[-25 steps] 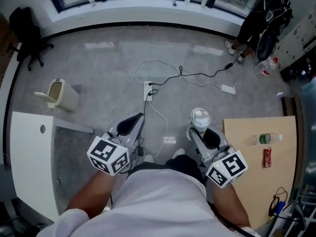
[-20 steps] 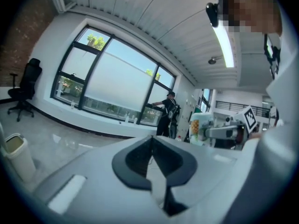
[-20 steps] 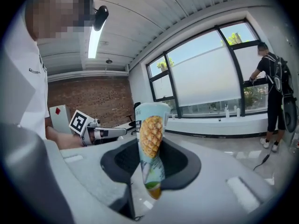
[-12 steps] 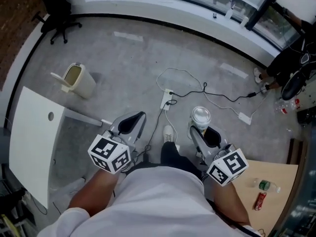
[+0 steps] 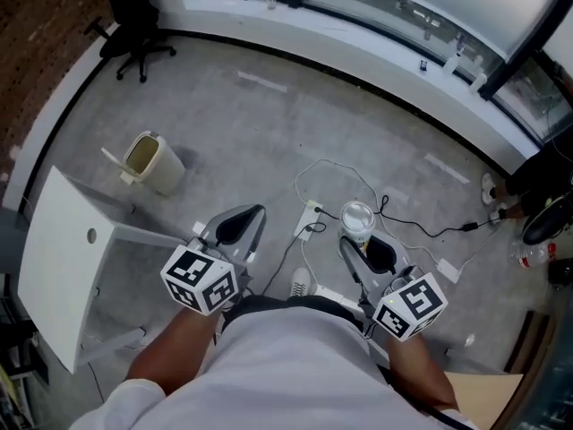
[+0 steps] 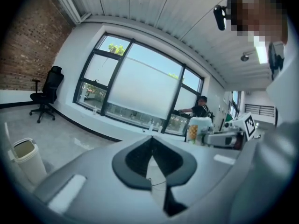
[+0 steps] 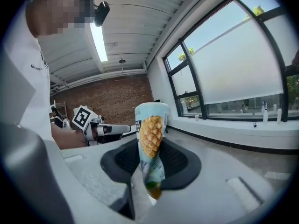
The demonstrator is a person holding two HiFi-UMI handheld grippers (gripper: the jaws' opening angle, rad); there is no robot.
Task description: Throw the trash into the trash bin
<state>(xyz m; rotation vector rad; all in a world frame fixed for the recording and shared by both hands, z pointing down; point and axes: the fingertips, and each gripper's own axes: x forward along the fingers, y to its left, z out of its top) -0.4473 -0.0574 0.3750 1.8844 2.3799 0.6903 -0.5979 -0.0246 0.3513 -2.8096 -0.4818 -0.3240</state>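
The right gripper [image 5: 362, 240] is squeezing a cup [image 5: 356, 218]. Seen from the right gripper view, the cup [image 7: 150, 143] stands up tall between the two jaws. It is pale blue and white, with a big yellow pineapple picture on its side. It is wide at the top and gets thin at the bottom, where the jaws pinch it. There is some small print on it, too little to read. From the head view, the top of the cup is round and whitish.

The left gripper [image 5: 240, 225] has its jaws pressed together, and there is nothing between them. In the left gripper view, the tips [image 6: 150, 139] meet in a point.

Both grippers are held out in front of the person, side by side, above the grey floor [image 5: 269, 124].

The trash bin [image 5: 152, 162] sits on the floor, ahead and off to the left of the left gripper. It is small and cream coloured, and its top is open. It stands near the corner of a white table [image 5: 54, 267]. The bin is well apart from the cup.

Black and white cables [image 5: 340, 173] lie on the floor just past the cup. A black chair [image 5: 134, 25] stands far off by the wall.
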